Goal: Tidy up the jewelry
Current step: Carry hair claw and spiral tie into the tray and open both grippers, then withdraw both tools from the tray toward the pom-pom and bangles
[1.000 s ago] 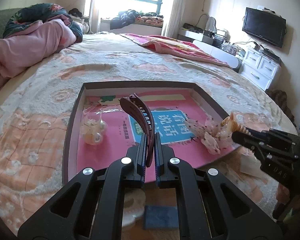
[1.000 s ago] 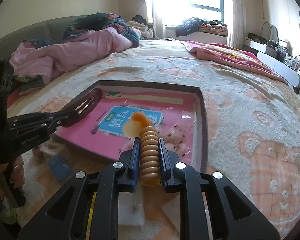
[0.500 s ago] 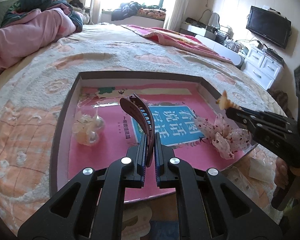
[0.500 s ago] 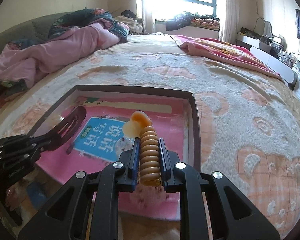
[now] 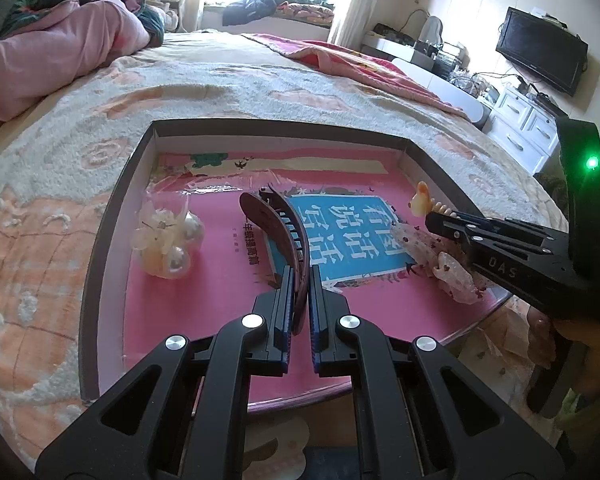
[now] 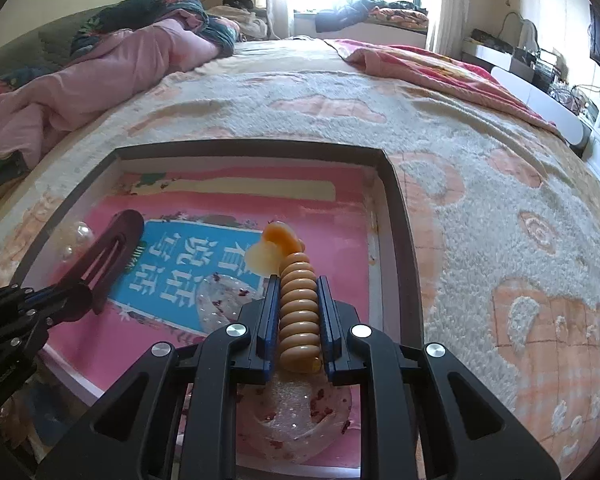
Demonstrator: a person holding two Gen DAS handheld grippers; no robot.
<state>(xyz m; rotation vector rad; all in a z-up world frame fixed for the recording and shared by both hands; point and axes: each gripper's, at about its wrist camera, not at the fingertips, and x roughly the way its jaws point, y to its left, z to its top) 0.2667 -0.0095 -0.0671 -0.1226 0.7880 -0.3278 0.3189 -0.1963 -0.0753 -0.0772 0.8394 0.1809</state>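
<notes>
Left wrist view: the left gripper (image 5: 298,276) has its jaws pinched nearly together on the lower end of a dark brown hair clip (image 5: 278,232), which curves up and away over the shallow box (image 5: 100,248) lying on the bed blanket (image 5: 260,92). The clip hangs above the box's middle, over the pink book (image 5: 352,236) that lines the box floor. It looks like hard plastic with a row of comb teeth along one edge: stiff, light and smooth, so I judge it could twist or slide if pinched at the thin tip. The flat end where the pads now sit seems the safer hold.

The right gripper (image 6: 298,316) has its jaws set narrowly apart, closed on a tan ridged hair tie (image 6: 300,312) that stands upright between the pads, with a glossy orange and pale bead charm at its top. This piece looks rubbery and springy, light, likely to squash a little under pressure, and it grips well on the ribs. It is held over the right half of the box, near the right wall.

Inside the box, near the left wall, lies a pale flower ornament with pearls (image 5: 166,240), probably delicate at the petals and best lifted by its base. On the box floor toward the near right corner, under the right gripper, lies a sheer speckled scrunchie (image 6: 296,416), soft and limp, easy to take by any fold.
</notes>
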